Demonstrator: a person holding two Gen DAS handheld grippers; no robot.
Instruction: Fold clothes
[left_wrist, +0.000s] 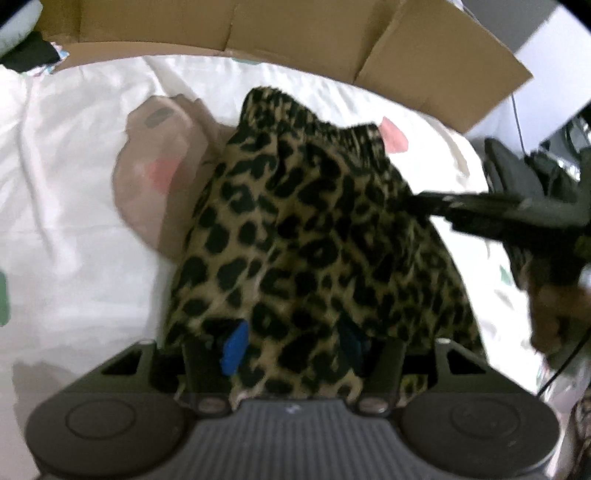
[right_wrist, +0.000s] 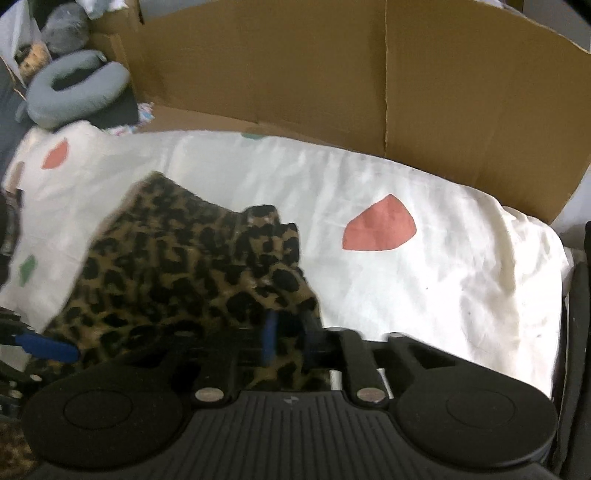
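Observation:
A leopard-print garment (left_wrist: 314, 221) lies bunched on the white sheet (left_wrist: 74, 184), its elastic waistband at the far end. In the left wrist view my left gripper (left_wrist: 291, 347) has its blue pads (left_wrist: 234, 347) set apart, with the near hem lying loosely between them. My right gripper (left_wrist: 421, 203) reaches in from the right and touches the garment's right edge. In the right wrist view the garment (right_wrist: 177, 266) spreads to the left, and a fold of it lies between the parted pads of my right gripper (right_wrist: 290, 336). One blue pad (right_wrist: 48, 347) of the left gripper shows at the left edge.
A brown cardboard wall (right_wrist: 332, 74) stands along the sheet's far side. A beige cloth (left_wrist: 159, 184) lies left of the leopard garment. A grey neck pillow (right_wrist: 74, 92) and other items sit at the back left. A hand (left_wrist: 554, 314) holds the right gripper.

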